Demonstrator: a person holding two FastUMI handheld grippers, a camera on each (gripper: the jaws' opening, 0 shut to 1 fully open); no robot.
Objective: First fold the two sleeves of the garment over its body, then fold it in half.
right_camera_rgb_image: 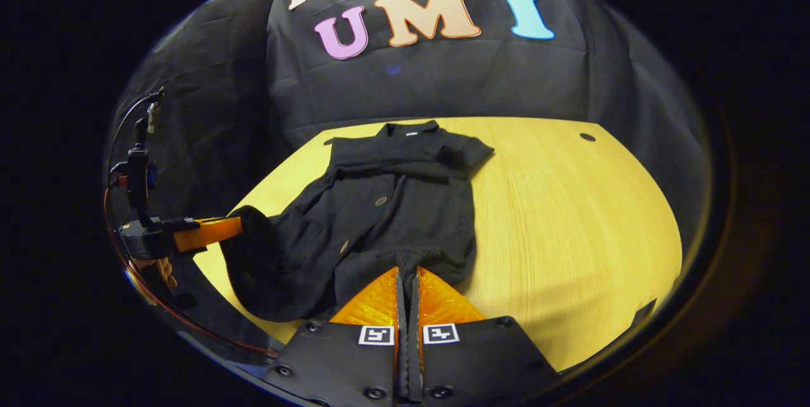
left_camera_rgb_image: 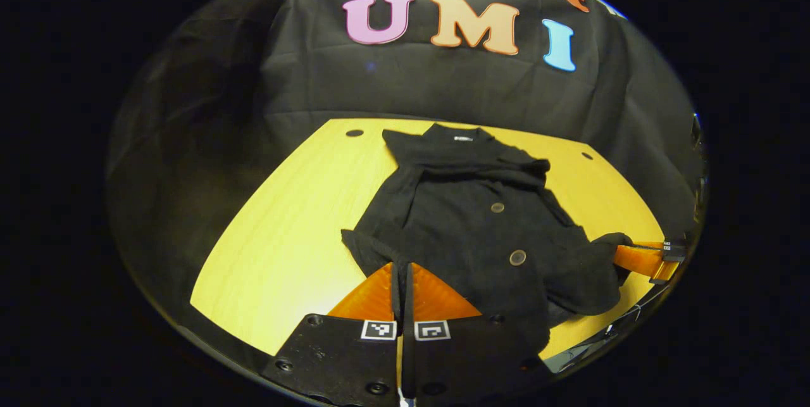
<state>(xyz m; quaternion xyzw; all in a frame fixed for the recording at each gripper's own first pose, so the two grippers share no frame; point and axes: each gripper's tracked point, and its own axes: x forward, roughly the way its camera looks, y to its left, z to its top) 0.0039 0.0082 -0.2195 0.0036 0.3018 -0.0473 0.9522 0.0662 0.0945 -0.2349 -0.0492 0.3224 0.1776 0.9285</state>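
Both your grippers pinch the garment's near hem.

Your left gripper [left_camera_rgb_image: 402, 277] has its fingers closed to a slit on the hem at bottom centre of the left gripper view; your right gripper [right_camera_rgb_image: 408, 280] clamps the hem likewise in its own view. The garment [left_camera_rgb_image: 481, 217] lies on the bench [left_camera_rgb_image: 285, 236], collar at the far side, sleeves folded across its body. Its collar label is too small to read.

Garment [left_camera_rgb_image: 468, 223]: black, with brownish round buttons [left_camera_rgb_image: 517, 257] and a small white collar label [left_camera_rgb_image: 463, 138]. Table [left_camera_rgb_image: 285, 249]: yellow wood grain.
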